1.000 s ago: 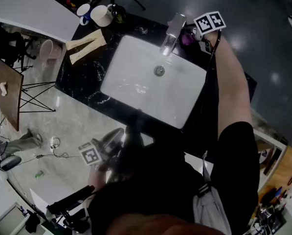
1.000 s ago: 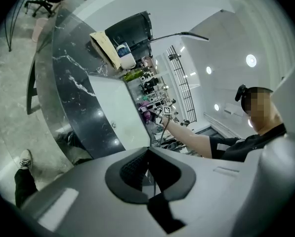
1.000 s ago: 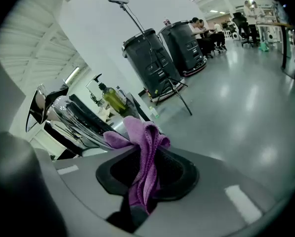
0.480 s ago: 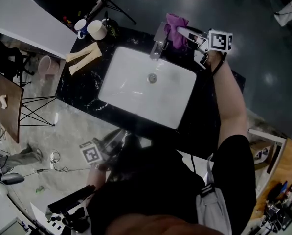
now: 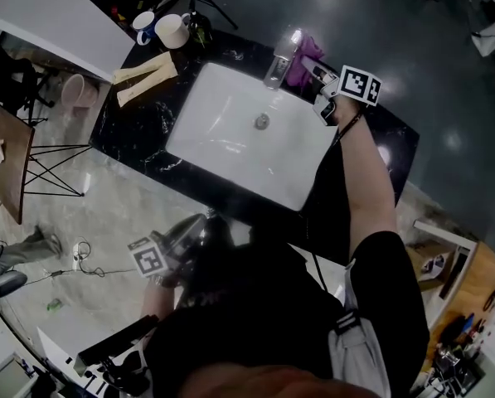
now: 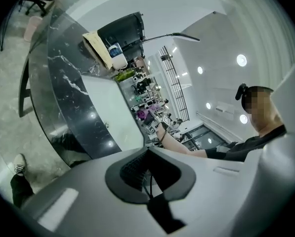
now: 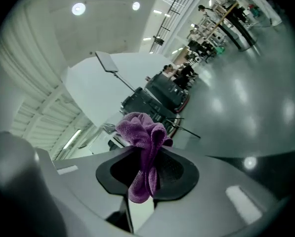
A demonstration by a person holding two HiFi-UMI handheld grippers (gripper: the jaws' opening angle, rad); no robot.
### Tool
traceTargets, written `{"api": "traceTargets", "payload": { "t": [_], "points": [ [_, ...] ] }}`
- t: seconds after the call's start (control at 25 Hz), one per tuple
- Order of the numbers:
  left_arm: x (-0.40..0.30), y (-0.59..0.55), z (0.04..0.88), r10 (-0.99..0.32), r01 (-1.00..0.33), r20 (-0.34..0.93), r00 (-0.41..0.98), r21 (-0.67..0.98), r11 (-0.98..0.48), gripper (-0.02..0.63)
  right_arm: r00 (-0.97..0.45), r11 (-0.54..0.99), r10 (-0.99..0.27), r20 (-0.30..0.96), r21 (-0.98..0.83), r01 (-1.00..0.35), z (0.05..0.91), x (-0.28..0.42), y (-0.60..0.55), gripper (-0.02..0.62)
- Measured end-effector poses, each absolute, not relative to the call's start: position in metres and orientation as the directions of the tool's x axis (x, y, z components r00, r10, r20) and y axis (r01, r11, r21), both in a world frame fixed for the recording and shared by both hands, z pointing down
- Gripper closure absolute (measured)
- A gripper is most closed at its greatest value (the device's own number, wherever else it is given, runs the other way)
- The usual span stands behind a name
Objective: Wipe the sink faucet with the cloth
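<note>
Behind the white rectangular sink (image 5: 222,139), the crumpled purple cloth (image 5: 302,56) is clenched in the right tongs (image 5: 312,71) just beside the chrome faucet (image 5: 276,71), presumably to present its bunched end for rubbing; the left tongs (image 6: 148,157) are clamped empty, aside.

Left gripper (image 6: 148,151), jaws together, beside black counter (image 6: 63,98)

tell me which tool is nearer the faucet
Right. The right tool, shut on the purple cloth, is just beside the faucet at the sink's far edge; the left tool is across the sink, by the person's body.
</note>
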State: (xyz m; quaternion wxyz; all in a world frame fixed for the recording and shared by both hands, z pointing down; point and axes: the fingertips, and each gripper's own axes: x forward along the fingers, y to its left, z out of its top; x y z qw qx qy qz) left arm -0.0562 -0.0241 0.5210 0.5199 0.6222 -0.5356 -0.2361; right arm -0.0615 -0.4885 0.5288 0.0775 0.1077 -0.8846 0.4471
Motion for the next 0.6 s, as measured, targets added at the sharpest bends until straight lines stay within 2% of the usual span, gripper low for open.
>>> {"api": "traceTargets", "payload": {
  "t": [0.16, 0.28, 0.48, 0.6],
  "points": [
    [-0.056, -0.020, 0.526, -0.918, -0.403, 0.257, 0.303, 0.907, 0.121, 0.604, -0.870, 0.471, -0.168, 0.463, -0.738, -0.484, 0.583, -0.063, -0.498, 0.500],
    [-0.058, -0.019, 0.524, -0.920, -0.400, 0.251, 0.302, 0.909, 0.117, 0.604, -0.782, 0.461, -0.183, 0.596, -0.650, -0.604, 0.599, -0.063, -0.501, 0.500],
    [-0.071, -0.017, 0.525, -0.921, -0.409, 0.236, 0.311, 0.908, 0.094, 0.604, -0.784, 0.427, -0.185, 0.592, -0.670, -0.607, 0.605, -0.061, -0.505, 0.500],
    [-0.082, -0.022, 0.518, -0.921, -0.402, 0.206, 0.332, 0.914, 0.060, 0.604, -0.838, 0.409, -0.209, 0.503, -0.734, -0.542, 0.588, -0.062, -0.499, 0.500]
  ]
}}
